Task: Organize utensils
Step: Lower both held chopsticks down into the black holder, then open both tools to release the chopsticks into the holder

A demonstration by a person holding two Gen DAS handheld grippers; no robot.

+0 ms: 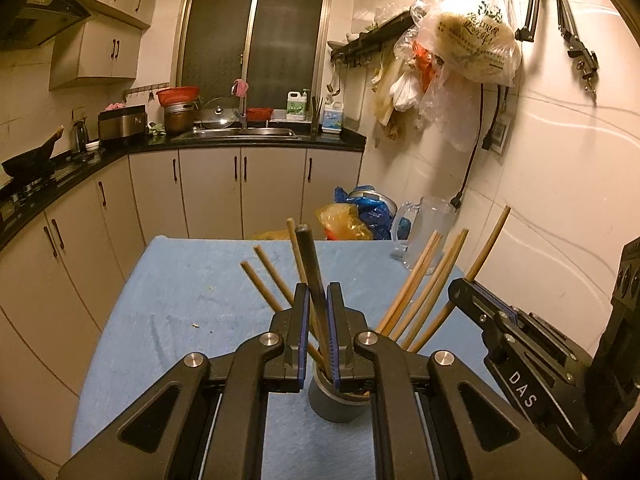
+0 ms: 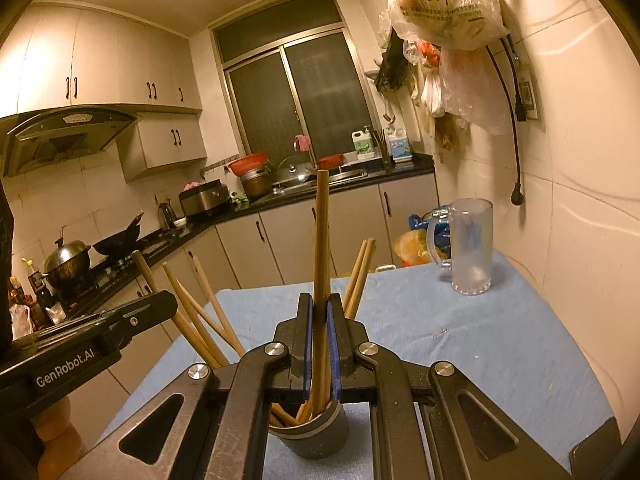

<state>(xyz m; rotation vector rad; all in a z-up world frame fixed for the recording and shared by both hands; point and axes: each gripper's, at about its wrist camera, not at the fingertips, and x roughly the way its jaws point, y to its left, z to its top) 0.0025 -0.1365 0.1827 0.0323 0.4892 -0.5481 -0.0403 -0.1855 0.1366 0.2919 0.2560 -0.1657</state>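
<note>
We find both grippers over the cup (image 2: 310, 436), which stands on the blue cloth (image 2: 460, 340) near the table's near edge, between its two sides. The left gripper (image 1: 319, 320) is closed on a dark stick (image 1: 310, 264), pads clamped partway up the shaft, its lower end reaching down into the cup. The right gripper (image 2: 319, 320) is closed on a wooden chopstick (image 2: 322, 240), held near upright, with its foot inside the cup mouth. The other chopsticks (image 1: 416, 292) already stand in the cup, fanned against the rim to both sides. A glass mug (image 2: 468, 248) stands near the far right corner, well apart from the work.

We judge the sticks light, stiff and smooth, so inclined to slide or pivot between the pads if the grip slackens early. Mid-shaft, as now, is the sound place to hold. The cup looks light and top-loaded; we judge that a sideways push from a stick could tip it. Release should follow only once each tip is well inside.
</note>
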